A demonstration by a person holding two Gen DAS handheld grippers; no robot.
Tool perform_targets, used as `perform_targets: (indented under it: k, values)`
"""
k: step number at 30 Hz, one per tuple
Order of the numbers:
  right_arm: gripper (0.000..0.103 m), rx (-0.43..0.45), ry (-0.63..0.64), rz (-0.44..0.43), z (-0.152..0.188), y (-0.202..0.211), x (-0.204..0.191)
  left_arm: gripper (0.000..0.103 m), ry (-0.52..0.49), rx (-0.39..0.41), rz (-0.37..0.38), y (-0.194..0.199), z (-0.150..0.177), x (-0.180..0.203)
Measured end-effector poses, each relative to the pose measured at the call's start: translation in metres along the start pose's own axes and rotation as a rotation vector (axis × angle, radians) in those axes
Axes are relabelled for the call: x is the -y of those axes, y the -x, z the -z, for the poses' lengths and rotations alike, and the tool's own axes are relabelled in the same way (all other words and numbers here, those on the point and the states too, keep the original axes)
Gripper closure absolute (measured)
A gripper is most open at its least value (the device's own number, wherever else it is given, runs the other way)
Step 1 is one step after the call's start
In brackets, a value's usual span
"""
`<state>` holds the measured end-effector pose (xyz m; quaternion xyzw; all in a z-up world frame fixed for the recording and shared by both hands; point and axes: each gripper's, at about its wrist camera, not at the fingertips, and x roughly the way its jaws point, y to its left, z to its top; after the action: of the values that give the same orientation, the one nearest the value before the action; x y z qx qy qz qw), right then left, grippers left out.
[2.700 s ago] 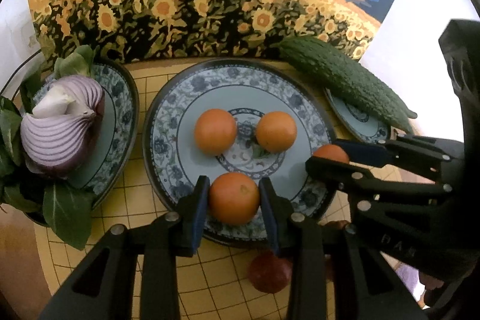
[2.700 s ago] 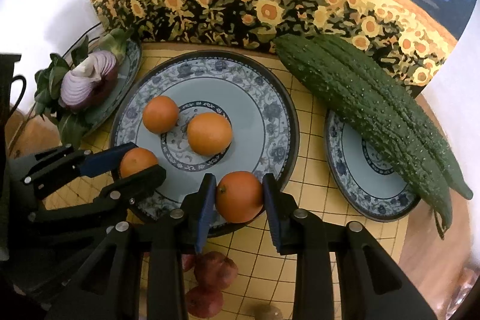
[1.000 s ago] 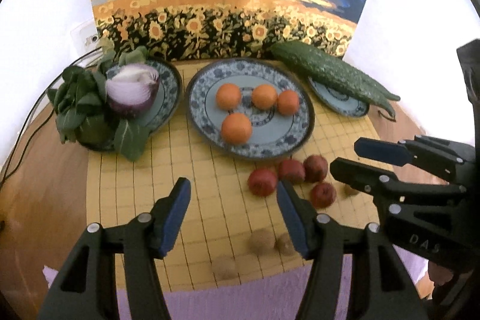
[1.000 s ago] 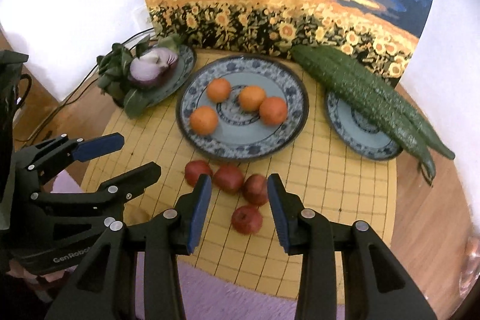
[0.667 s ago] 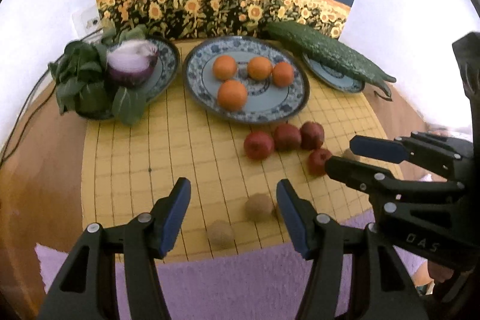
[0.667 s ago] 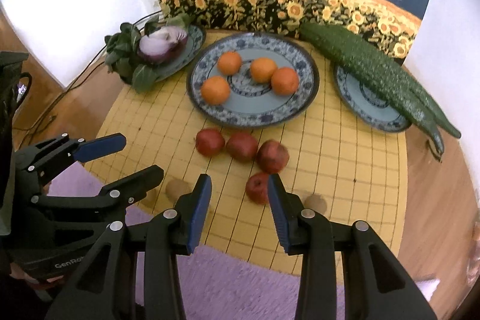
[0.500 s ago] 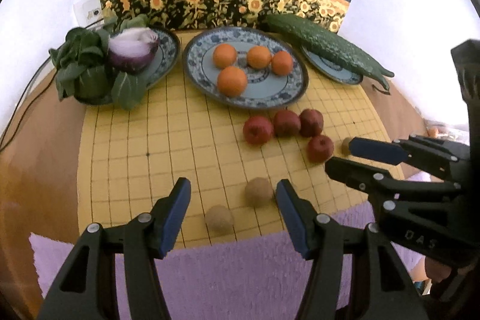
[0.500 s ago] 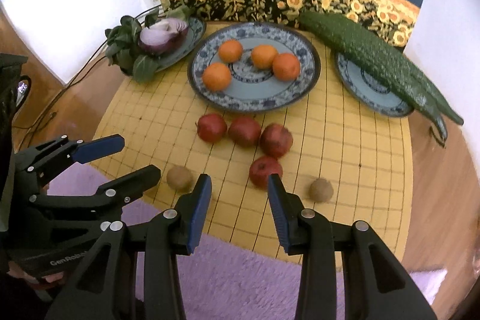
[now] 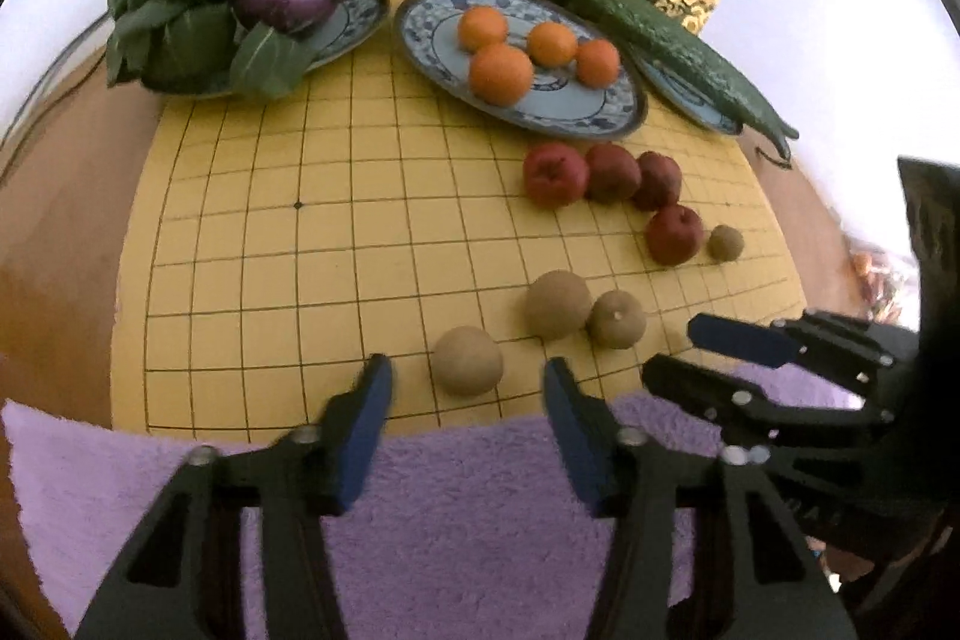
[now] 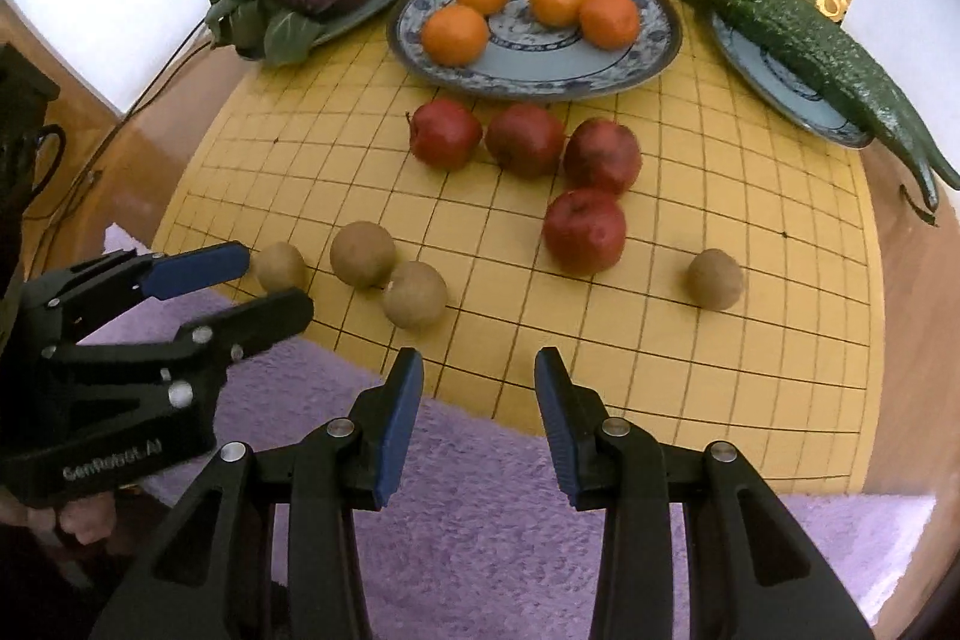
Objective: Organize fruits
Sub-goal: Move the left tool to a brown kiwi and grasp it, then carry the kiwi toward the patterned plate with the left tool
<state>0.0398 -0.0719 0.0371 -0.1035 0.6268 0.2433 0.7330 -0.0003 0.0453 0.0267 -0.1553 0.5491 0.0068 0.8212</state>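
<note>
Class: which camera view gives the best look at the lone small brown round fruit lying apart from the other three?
The right wrist view: the lone small brown round fruit lies large and unobstructed there. The left wrist view shows it small, right beside a dark red apple.

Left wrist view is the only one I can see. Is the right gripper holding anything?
Observer: No. In the right wrist view the right gripper is open and empty, over the purple towel, just short of the yellow board.
Operator: Which fruit is nearest in front of it?
Observer: A brown fruit, slightly left of its line. The closest red apple lies farther ahead.
Operator: Anything on my own gripper that I can't see?
Observer: The left gripper has a white GenRobot.AI label on the side of its body.
</note>
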Motion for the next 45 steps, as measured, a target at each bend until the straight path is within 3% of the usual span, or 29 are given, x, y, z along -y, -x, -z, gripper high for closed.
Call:
perform_targets:
  k: [2, 4, 17, 19, 20, 23, 35, 45]
  values:
    - [0.063, -0.001, 0.004, 0.002, -0.001, -0.004, -0.002, 0.07, 0.007, 0.012, 0.008, 0.001, -0.001, -0.003]
    - [0.063, 0.005, 0.011, 0.009, -0.003, -0.005, -0.005, 0.077, -0.005, 0.013, 0.015, 0.0, -0.001, -0.004]
    - [0.063, 0.058, 0.114, 0.023, -0.013, -0.006, -0.023, 0.078, -0.048, 0.029, 0.007, -0.001, 0.001, 0.002]
    - [0.067, 0.083, 0.148, 0.02, -0.013, -0.004, -0.027, 0.078, -0.048, 0.031, 0.005, -0.002, 0.0, 0.001]
    - [0.076, 0.085, 0.165, 0.019, -0.012, -0.004, -0.029, 0.078, -0.047, 0.031, 0.004, -0.002, -0.001, 0.001]
    - [0.077, 0.078, 0.193, 0.003, -0.012, -0.004, -0.032, 0.078, -0.04, 0.034, 0.006, -0.001, 0.001, 0.001]
    - [0.077, 0.114, 0.162, -0.005, -0.01, 0.015, -0.016, 0.078, -0.067, 0.081, 0.023, 0.013, -0.004, 0.023]
    - [0.077, 0.212, 0.109, -0.008, -0.024, 0.05, 0.009, 0.078, -0.121, 0.166, 0.053, 0.035, -0.024, 0.054]
